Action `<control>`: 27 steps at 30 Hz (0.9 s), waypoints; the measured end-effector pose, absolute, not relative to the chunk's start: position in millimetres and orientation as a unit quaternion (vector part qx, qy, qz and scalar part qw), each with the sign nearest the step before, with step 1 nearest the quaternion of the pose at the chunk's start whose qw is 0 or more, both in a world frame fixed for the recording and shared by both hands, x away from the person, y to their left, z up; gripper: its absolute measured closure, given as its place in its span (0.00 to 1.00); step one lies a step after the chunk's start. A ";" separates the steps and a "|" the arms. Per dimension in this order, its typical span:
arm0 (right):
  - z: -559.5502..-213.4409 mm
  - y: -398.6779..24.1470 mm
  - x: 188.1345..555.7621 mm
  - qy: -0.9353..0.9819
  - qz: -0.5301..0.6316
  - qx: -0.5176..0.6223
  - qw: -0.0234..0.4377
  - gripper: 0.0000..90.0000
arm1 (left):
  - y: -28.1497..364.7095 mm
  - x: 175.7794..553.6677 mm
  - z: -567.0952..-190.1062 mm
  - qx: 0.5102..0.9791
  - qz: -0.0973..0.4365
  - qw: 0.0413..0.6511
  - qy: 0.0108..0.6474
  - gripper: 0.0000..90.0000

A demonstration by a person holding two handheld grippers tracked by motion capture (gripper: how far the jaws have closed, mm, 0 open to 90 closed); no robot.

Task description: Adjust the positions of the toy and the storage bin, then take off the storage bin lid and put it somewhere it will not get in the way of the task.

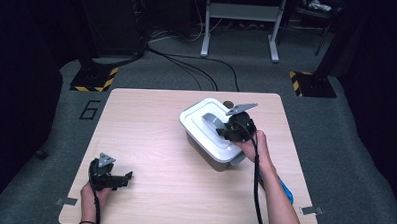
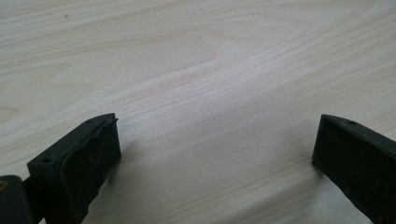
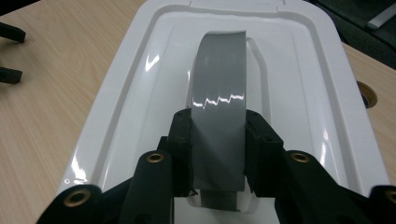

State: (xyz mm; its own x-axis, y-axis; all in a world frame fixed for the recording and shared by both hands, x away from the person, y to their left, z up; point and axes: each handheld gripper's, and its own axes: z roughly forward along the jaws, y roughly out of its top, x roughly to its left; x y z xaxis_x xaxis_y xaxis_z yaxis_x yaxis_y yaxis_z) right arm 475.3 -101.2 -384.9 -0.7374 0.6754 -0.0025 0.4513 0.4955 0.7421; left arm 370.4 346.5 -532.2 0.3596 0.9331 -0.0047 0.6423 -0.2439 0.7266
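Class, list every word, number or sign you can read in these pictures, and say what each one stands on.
"6": a large dark numeral on the grey floor, left of the wooden table.
The white box and its grey handle carry no readable text.
The yellow-and-black hazard stripes on the stand bases carry no words.

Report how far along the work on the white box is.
Done: the right gripper has reached the white box and its jaws are clamped on the grey handle of the lid. In hand: that grip. Left: the lid still sits on the box, so lifting it appears yet to come. The left gripper rests open over bare table.
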 end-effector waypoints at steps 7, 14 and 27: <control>-383.2 -98.8 471.9 0.849 0.375 0.330 0.171 0.75 | 346.5 370.5 -532.2 0.757 0.222 0.328 0.520 0.01; -371.8 -103.3 468.9 0.837 0.392 0.333 0.189 0.75 | 347.0 370.3 -531.6 0.758 0.222 0.324 0.521 0.02; -352.9 -109.3 465.6 0.821 0.406 0.342 0.209 0.74 | 347.3 370.2 -531.1 0.759 0.221 0.322 0.521 0.02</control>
State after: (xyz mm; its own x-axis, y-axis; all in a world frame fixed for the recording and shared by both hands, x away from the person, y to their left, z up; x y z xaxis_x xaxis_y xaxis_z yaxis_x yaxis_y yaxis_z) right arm 465.6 -109.3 -352.9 -0.6785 0.7317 -0.0654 0.3925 0.4363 0.8097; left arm 370.2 347.3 -531.1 0.3600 0.9329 0.0000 0.6483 -0.2501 0.7192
